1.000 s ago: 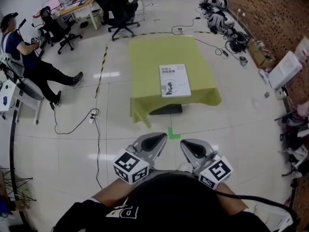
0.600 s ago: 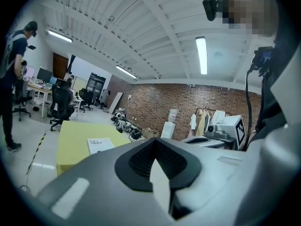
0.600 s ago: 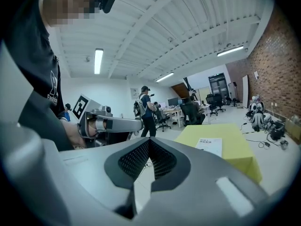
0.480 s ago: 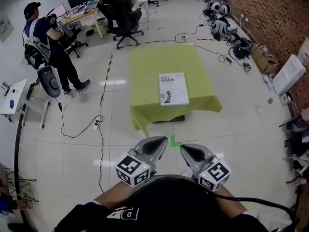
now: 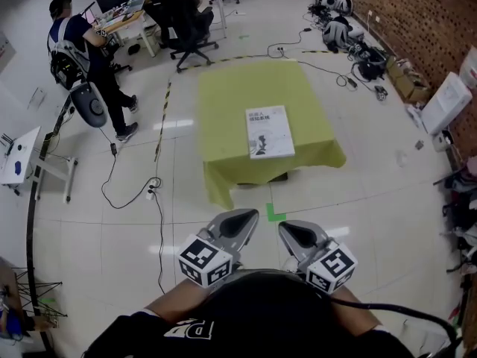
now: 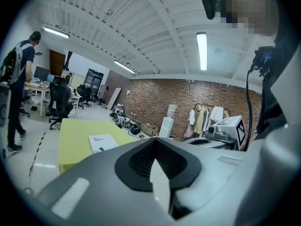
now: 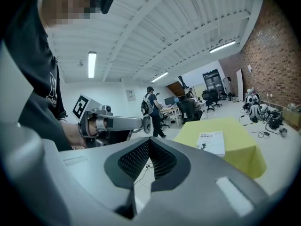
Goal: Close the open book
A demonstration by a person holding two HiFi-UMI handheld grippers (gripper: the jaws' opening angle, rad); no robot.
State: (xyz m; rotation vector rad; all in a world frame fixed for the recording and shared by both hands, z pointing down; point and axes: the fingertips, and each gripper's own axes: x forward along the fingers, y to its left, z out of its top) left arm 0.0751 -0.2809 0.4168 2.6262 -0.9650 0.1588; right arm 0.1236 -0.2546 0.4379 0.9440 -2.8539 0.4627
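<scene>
- Book (image 5: 269, 132) lies flat on the table (image 5: 246, 80), cover up and pages out of sight: it looks closed.
- It sits at the table's 6 o'clock end, just short of the near edge and a little toward 3 o'clock.
- Left gripper (image 5: 237, 222) is tucked in close to the holder's body, well apart from the table, nose aimed at 12 o'clock.
- In the left gripper view its jaws are together, ribbed pads meeting in a V, nothing between them.
- Right gripper (image 5: 297, 233) hangs just beside the left one, on its 3 o'clock side, also aimed at 12.
- In the right gripper view its jaws are pressed together too, with no object in them.
- Neither tool touches the book; a wide stretch of floor (image 5: 358, 200) lies between them and the table.
- Green tape mark (image 5: 275, 213) is on the floor between the grippers and the table's front drape.
- Person (image 5: 86, 47) stands at 10 o'clock by the desks (image 5: 123, 13).
- Office chair (image 5: 186, 21) stands at 11 o'clock, past the table's far end.
- Brick wall (image 5: 425, 21) runs along at 2 o'clock, with gear and cables heaped at its foot.
- A white cable (image 5: 127, 192) snakes over the floor at 9 o'clock from the table.
</scene>
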